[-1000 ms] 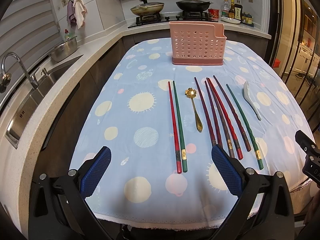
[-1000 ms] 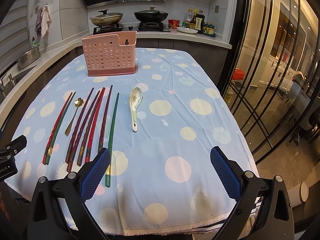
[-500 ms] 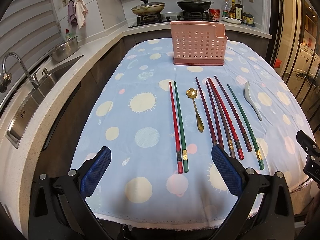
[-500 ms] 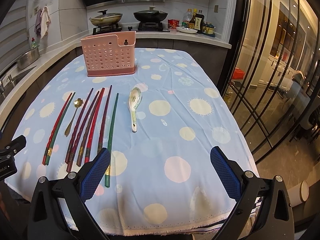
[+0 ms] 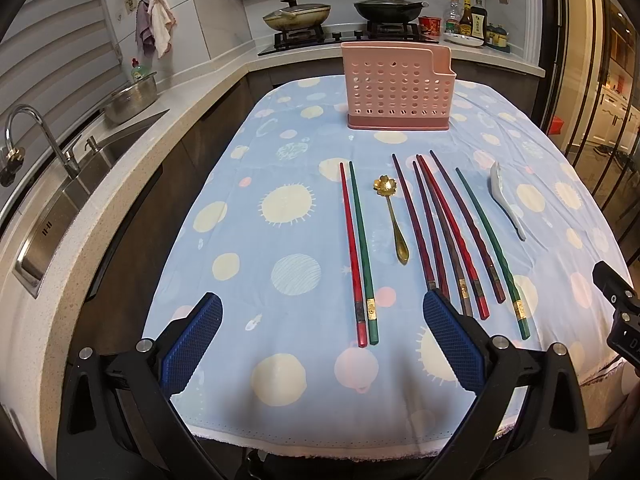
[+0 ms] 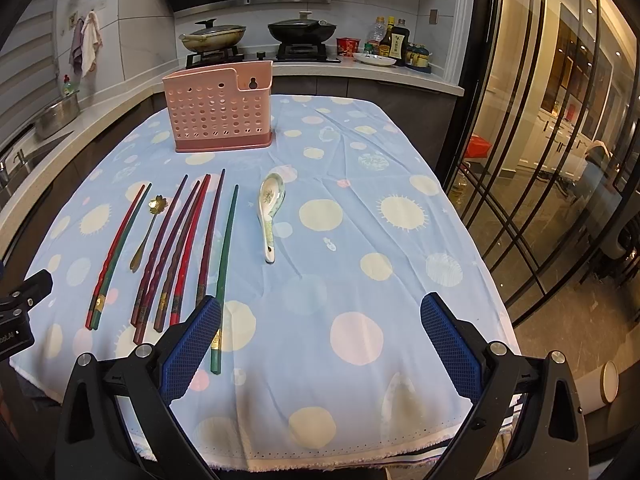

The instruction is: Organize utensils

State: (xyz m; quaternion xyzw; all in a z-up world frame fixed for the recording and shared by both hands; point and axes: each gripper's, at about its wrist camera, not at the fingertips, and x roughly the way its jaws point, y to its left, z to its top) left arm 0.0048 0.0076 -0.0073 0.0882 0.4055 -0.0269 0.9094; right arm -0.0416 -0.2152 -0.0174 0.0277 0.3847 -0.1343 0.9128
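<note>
A pink perforated utensil holder (image 5: 398, 88) (image 6: 220, 110) stands upright at the far end of the table. Nearer lie a red and green chopstick pair (image 5: 358, 252) (image 6: 116, 252), a gold flower spoon (image 5: 394, 218) (image 6: 146, 230), several dark red and brown chopsticks (image 5: 448, 232) (image 6: 180, 248), one lone green chopstick (image 5: 490, 248) (image 6: 225, 264) and a white ceramic spoon (image 5: 506, 196) (image 6: 270, 210). My left gripper (image 5: 322, 320) hovers open over the near edge, below the chopstick ends. My right gripper (image 6: 320, 320) is open too, right of the chopsticks, holding nothing.
The table wears a blue cloth with pale dots (image 5: 288, 208) (image 6: 360, 240). A counter with sink and tap (image 5: 40, 148) runs along the left. A stove with two pans (image 5: 344, 16) and bottles (image 6: 394, 42) is behind. Glass doors (image 6: 560, 140) close off the right.
Both views have shifted slightly, with the table contents a little lower in frame. Nothing on the table has moved and both grippers stay open.
</note>
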